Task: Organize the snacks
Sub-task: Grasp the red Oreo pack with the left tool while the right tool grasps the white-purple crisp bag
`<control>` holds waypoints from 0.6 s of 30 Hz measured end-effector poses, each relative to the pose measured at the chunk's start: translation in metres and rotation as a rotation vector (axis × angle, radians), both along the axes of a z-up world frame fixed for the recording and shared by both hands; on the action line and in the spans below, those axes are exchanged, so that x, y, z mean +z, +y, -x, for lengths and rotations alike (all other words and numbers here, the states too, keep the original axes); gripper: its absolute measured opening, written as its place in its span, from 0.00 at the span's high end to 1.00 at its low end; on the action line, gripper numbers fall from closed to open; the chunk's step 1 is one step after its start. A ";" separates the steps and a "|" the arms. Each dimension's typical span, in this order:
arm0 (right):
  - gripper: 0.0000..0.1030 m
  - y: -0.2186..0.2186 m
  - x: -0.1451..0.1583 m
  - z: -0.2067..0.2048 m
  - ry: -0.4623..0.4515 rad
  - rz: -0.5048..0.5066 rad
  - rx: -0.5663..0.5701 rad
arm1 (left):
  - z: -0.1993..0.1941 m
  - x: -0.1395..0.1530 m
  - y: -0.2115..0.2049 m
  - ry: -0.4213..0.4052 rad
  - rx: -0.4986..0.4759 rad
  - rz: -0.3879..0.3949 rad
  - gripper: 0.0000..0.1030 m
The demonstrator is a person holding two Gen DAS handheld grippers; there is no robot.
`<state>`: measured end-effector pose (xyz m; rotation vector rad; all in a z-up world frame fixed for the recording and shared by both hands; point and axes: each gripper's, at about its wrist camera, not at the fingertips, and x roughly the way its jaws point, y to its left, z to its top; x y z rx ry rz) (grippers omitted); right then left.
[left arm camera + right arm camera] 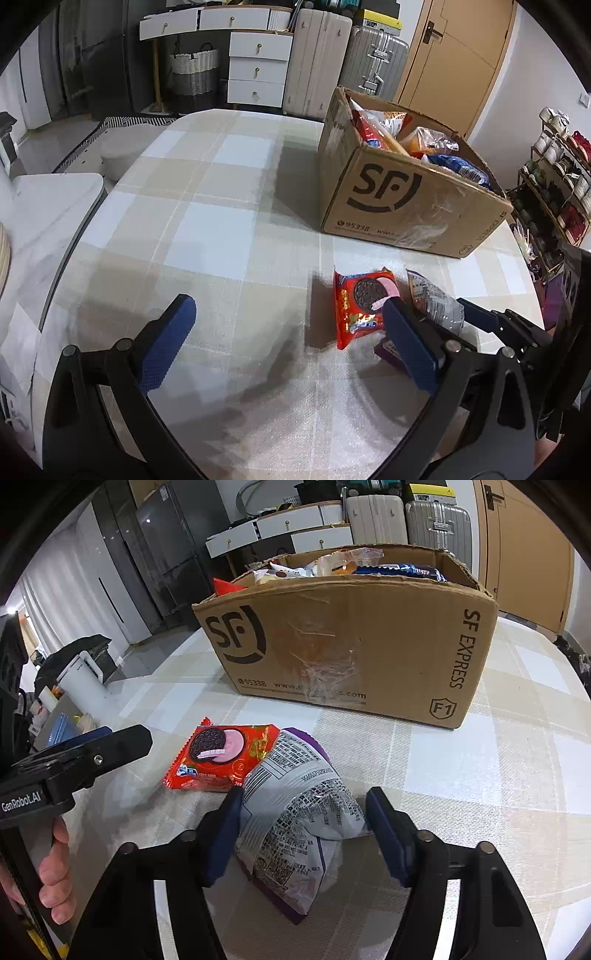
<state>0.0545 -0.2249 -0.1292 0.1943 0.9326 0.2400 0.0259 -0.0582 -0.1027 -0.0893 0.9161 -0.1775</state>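
A crinkled silver-and-purple snack bag [295,812] lies on the checked tablecloth [480,775]. My right gripper [304,792] has its blue pads against both sides of it, and the bag bulges between them. A red cookie pack [221,757] lies flat, touching the bag's left side. In the left wrist view the same red pack [360,306] and silver bag [436,299] sit to the right. My left gripper [288,302] hovers wide open over bare cloth, its right finger beside the red pack, nothing between its pads.
An open cardboard box [351,646] marked SF, with several snack packs inside, stands on the table behind the two packs. A hand [55,867] holds the left gripper's handle at the left edge. Drawers, suitcases and a door stand beyond the table.
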 end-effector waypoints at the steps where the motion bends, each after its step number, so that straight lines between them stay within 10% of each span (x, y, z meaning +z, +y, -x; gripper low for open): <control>1: 0.39 -0.001 -0.001 0.002 -0.003 -0.010 0.004 | 0.000 0.000 0.000 -0.001 0.002 -0.003 0.02; 18: 0.59 -0.034 0.007 0.032 -0.049 -0.240 0.000 | 0.009 0.004 0.003 0.006 0.030 -0.053 0.02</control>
